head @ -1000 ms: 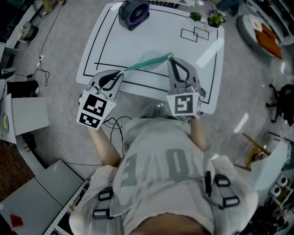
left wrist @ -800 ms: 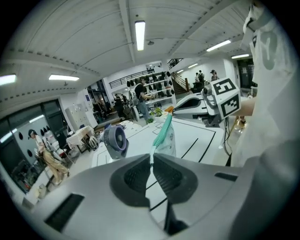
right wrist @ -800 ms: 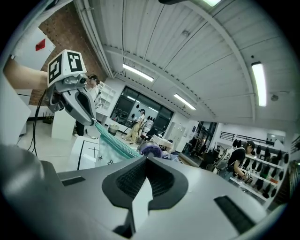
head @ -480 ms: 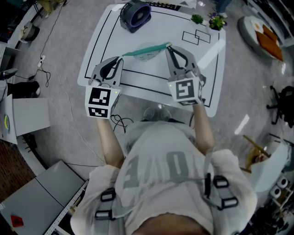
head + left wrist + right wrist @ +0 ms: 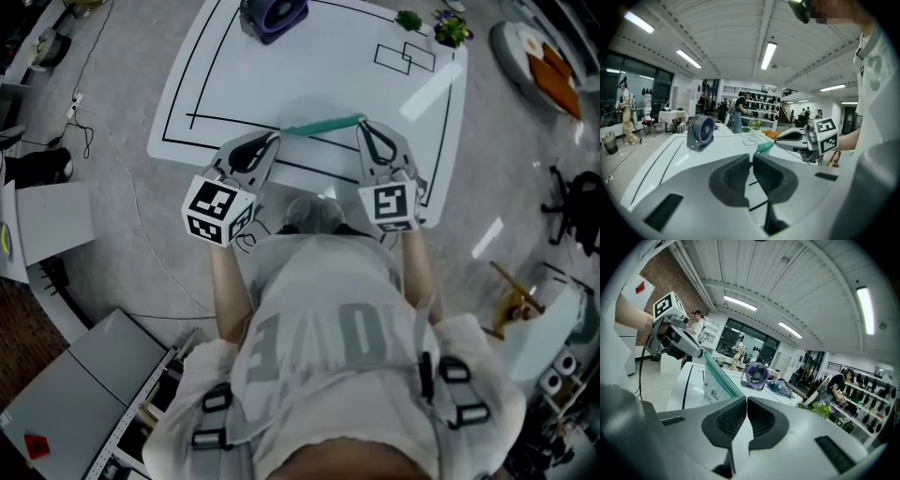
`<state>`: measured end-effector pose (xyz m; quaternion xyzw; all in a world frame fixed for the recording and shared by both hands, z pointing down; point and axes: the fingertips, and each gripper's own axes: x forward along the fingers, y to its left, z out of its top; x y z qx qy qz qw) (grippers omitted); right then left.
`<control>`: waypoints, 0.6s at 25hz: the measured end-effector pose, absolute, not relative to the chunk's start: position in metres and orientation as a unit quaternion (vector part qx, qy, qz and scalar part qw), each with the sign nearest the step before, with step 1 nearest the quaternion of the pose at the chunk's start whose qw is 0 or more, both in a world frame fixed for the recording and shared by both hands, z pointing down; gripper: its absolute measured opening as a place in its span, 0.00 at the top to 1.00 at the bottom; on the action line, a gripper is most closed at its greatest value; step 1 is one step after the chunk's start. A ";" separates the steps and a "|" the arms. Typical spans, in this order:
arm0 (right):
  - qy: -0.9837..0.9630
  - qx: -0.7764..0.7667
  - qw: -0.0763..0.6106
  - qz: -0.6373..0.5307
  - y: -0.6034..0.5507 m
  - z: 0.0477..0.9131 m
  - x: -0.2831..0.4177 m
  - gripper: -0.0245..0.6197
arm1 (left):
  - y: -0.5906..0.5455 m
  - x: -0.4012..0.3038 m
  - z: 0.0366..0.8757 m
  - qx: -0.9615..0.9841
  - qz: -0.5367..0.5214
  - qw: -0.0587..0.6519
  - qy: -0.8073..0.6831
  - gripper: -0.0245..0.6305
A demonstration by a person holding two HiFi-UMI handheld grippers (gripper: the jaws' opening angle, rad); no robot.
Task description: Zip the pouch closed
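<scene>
Stretching level between the two claws, the one pouch (image 5: 323, 125) hangs over the near part of the white surface (image 5: 281, 75), just inside its front edge and close to the person's chest. Its green zip strip runs side to side. The clear body drops below the strip in the right gripper view; I cannot tell whether it touches the surface.

The left claw (image 5: 271, 138) is pinched narrow on the pouch's left end. The right claw (image 5: 365, 126) is pressed together on the right end, the strip leading away from its tips toward the other claw.

Beyond the pouch a broad bare stretch of white reaches to the far edge, crossed only by a black border line that follows the rim. One fan (image 5: 272, 11) stands at that far edge, well apart from the pouch. Two small plants (image 5: 409, 20) sit near the far right corner, and two overlapping drawn rectangles (image 5: 405, 58) lie just in front of them. Grey floor (image 5: 122, 216) surrounds the surface on the left, right and near sides, with loose cables (image 5: 84, 131) lying to the left.
</scene>
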<state>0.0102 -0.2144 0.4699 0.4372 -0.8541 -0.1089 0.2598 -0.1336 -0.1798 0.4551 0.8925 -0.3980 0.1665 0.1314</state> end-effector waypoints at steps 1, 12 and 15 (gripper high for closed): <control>-0.855 0.434 0.264 -0.100 -0.209 0.476 0.013 0.95 | -0.176 -0.132 0.459 0.895 0.163 0.142 -0.391 0.93; -0.867 0.422 0.264 -0.028 -0.182 0.503 0.033 0.94 | -0.161 -0.114 0.468 0.909 0.084 0.231 -0.338 0.73; -0.874 0.422 0.242 -0.015 -0.174 0.498 0.037 0.89 | -0.161 -0.109 0.465 0.912 0.092 0.220 -0.335 0.72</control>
